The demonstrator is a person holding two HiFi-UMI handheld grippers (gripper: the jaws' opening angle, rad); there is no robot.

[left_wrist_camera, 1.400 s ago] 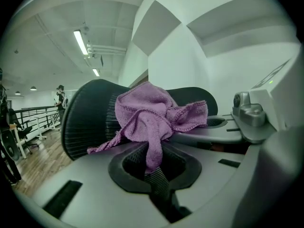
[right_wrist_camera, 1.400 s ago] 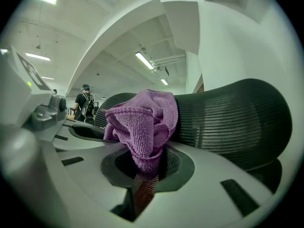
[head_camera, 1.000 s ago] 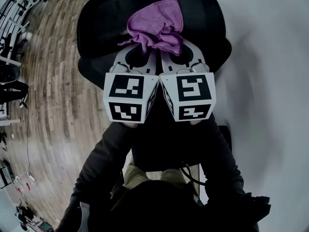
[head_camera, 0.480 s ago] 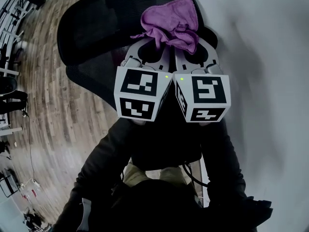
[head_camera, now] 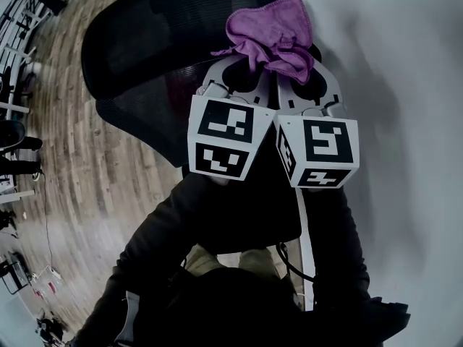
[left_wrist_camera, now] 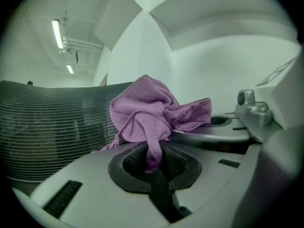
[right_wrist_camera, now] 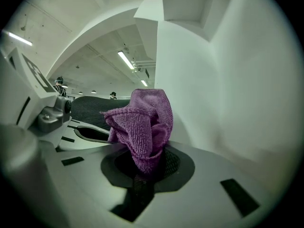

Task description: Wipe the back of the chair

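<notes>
From where I stand, no word, number or brand name can be read. The only printed marks are black-and-white square patterns on the cube (head_camera: 226, 137) of the left gripper (left_wrist_camera: 153, 158) and the cube (head_camera: 323, 150) of the right gripper (right_wrist_camera: 145, 164). They are codes, not letters.

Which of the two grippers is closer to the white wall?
The right gripper; the wall lies just beyond it, while the left gripper, sharing the purple cloth, sits over the mesh chair back.
</notes>
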